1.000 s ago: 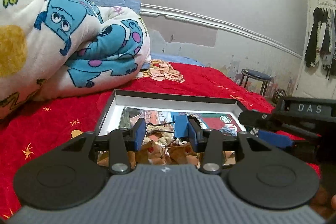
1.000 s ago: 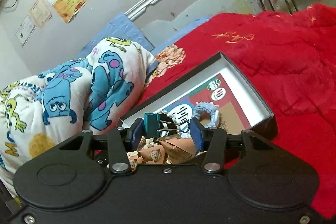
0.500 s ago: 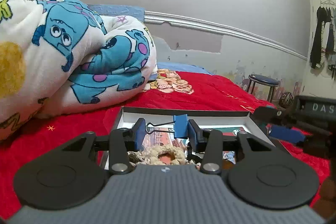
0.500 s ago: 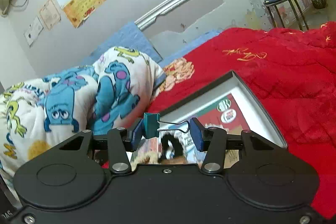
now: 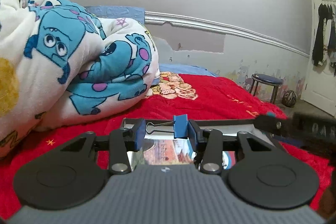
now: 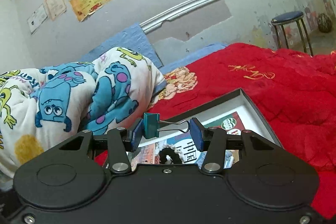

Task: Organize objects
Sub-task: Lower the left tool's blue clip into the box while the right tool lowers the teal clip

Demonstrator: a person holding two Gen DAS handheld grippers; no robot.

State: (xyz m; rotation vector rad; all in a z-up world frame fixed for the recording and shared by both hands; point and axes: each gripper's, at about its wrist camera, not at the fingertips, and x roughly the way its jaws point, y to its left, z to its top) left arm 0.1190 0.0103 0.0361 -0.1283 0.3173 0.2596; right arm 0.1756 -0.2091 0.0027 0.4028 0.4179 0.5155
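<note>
Each of the 2 grippers clamps 1 binder clip sideways above the open box (image 6: 250, 104) on the red bedspread (image 6: 283, 85): the left gripper (image 5: 166, 133) pinches a blue clip (image 5: 180, 127), the right gripper (image 6: 167, 133) a teal clip (image 6: 150, 125), wire handles touching the opposite pad.

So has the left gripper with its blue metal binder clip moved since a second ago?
Yes. The left gripper and blue binder clip rose: the black-rimmed box sits lower.

Below the jaws, each gripper body hides most of the box (image 6: 250, 104) contents. Right of the left jaws, the right gripper (image 5: 271, 122) is blurred and cut off.
</note>
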